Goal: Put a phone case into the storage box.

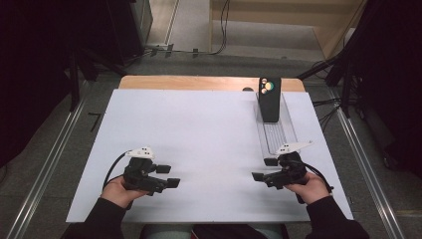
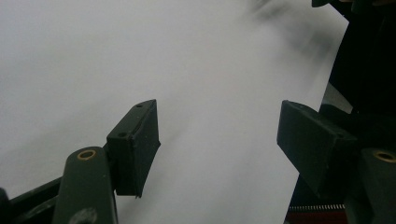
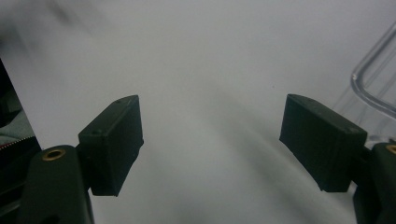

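My left gripper rests low over the white table top near its front left and points toward the middle. Its jaws stand open with only bare white surface between them. My right gripper is held near the front right and points left, toward the other one. It is open too, with nothing between the pads. A clear plastic tray runs along the right side, just beyond the right gripper, and its rounded corner lies beside the right jaw. A tall black box with coloured dots on top stands at the tray's far end.
The white board lies on a wooden table whose far edge sticks out behind it. Metal floor rails run along both sides, and cables lie on the floor at the back right. Dark equipment stands at both back corners.
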`<state>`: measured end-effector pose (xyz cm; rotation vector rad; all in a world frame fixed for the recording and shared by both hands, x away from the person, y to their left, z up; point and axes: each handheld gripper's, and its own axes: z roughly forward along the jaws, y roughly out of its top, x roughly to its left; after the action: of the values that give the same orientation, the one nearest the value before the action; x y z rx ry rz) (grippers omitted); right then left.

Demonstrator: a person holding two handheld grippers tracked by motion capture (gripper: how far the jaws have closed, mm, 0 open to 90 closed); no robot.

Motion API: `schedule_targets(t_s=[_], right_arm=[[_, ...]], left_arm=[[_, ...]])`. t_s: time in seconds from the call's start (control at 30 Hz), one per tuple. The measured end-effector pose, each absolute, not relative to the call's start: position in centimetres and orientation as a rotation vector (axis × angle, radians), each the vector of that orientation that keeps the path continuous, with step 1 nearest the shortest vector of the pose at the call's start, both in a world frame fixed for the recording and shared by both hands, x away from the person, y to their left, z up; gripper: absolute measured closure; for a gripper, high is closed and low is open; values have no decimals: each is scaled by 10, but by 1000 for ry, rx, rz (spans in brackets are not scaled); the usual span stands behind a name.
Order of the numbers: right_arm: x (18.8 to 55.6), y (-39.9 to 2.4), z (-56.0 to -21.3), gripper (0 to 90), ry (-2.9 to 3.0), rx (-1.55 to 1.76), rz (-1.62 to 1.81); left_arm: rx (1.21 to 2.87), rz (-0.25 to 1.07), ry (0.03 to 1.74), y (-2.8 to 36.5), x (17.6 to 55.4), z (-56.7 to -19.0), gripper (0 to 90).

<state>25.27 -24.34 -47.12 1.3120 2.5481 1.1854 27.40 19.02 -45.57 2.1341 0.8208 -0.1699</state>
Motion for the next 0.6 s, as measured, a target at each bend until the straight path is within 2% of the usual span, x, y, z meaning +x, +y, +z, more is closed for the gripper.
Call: schedule_targets(t_s=[0.6], right_arm=[[250, -247, -484, 194, 2555, 1335, 1137]], left_arm=[[2155, -177, 825, 190, 276, -460, 298]])
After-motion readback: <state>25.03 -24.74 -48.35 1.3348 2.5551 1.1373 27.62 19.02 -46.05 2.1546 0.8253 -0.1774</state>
